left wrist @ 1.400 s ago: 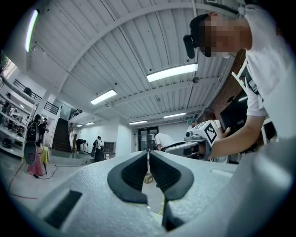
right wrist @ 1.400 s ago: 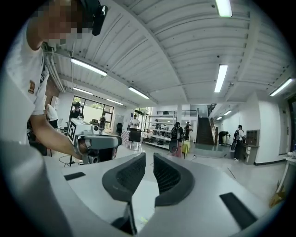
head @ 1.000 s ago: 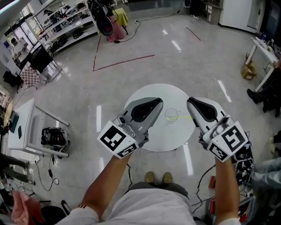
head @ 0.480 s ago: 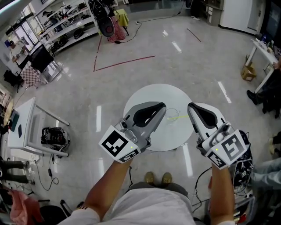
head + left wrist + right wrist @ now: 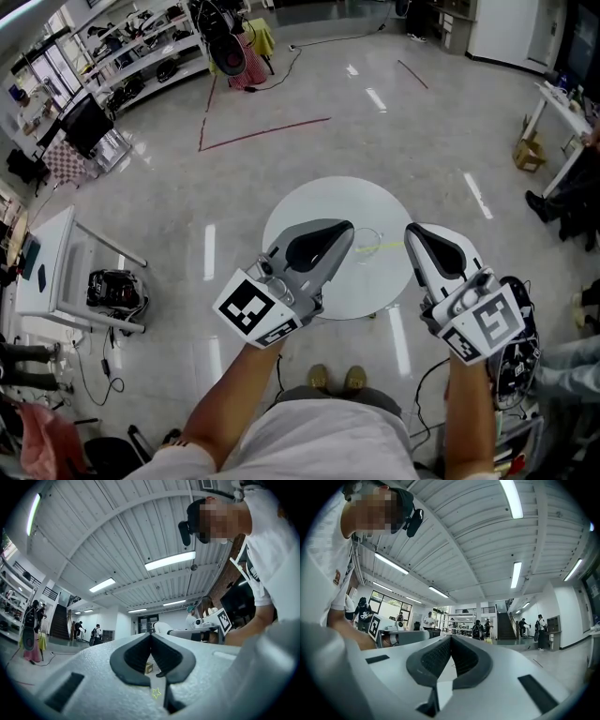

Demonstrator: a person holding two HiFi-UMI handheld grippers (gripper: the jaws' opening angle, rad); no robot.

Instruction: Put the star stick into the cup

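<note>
On the round white table [image 5: 309,206] stands a clear cup [image 5: 370,240], half hidden behind my left gripper [image 5: 349,228]. A thin yellow star stick [image 5: 386,247] runs from the cup toward my right gripper [image 5: 412,231]; whether it rests in the cup or on the table I cannot tell. Both grippers hover over the table's near half, one on each side of the cup, jaws shut with nothing between them. In the left gripper view a small yellow star outline [image 5: 156,693] shows through the gap below the closed fingertips [image 5: 140,644].
The table stands on a glossy grey floor with red tape lines [image 5: 262,131]. A white cart [image 5: 66,272] and a cable bundle [image 5: 117,291] are at the left, shelves [image 5: 141,47] at the far left. A black bag [image 5: 516,347] lies near the right.
My left gripper has slid right and now covers part of the cup. My right gripper has drifted a little toward me and to the right.
</note>
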